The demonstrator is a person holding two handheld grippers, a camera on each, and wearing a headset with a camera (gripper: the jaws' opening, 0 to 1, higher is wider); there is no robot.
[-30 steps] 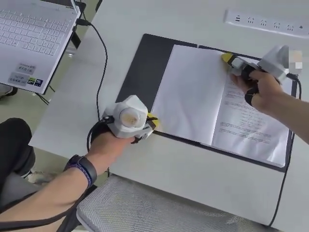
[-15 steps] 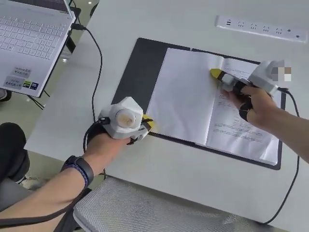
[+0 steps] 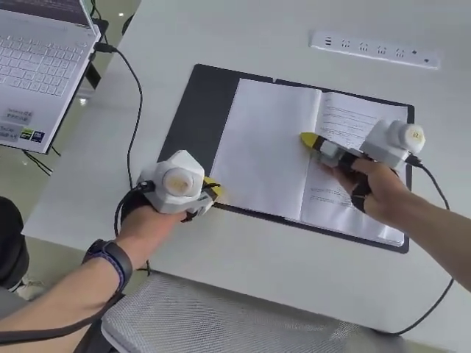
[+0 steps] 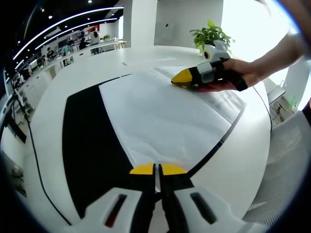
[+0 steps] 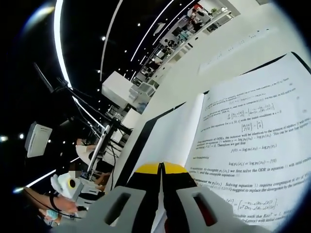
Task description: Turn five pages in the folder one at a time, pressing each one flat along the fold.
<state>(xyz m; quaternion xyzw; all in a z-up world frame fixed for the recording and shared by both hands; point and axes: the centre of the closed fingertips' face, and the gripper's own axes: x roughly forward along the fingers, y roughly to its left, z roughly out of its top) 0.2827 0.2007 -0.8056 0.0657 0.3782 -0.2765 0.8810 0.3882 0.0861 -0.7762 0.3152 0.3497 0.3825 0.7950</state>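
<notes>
The black folder lies open on the white table, with a blank white page on its left half and a printed page on its right. My right gripper is shut, and its yellow tips rest on the fold between the two pages, about halfway down. In the right gripper view its tips sit at the crease beside the printed page. My left gripper is shut with nothing in it, at the folder's near left edge. In the left gripper view, its tips meet the blank page's near corner.
An open laptop sits at the far left with a black cable running past the folder. At the back lies a white power strip. A grey mesh chair seat is below the table's near edge.
My right gripper has slid down the fold from the top of the pages toward me. The left gripper has stayed at the folder's near edge. The head camera has shifted.
</notes>
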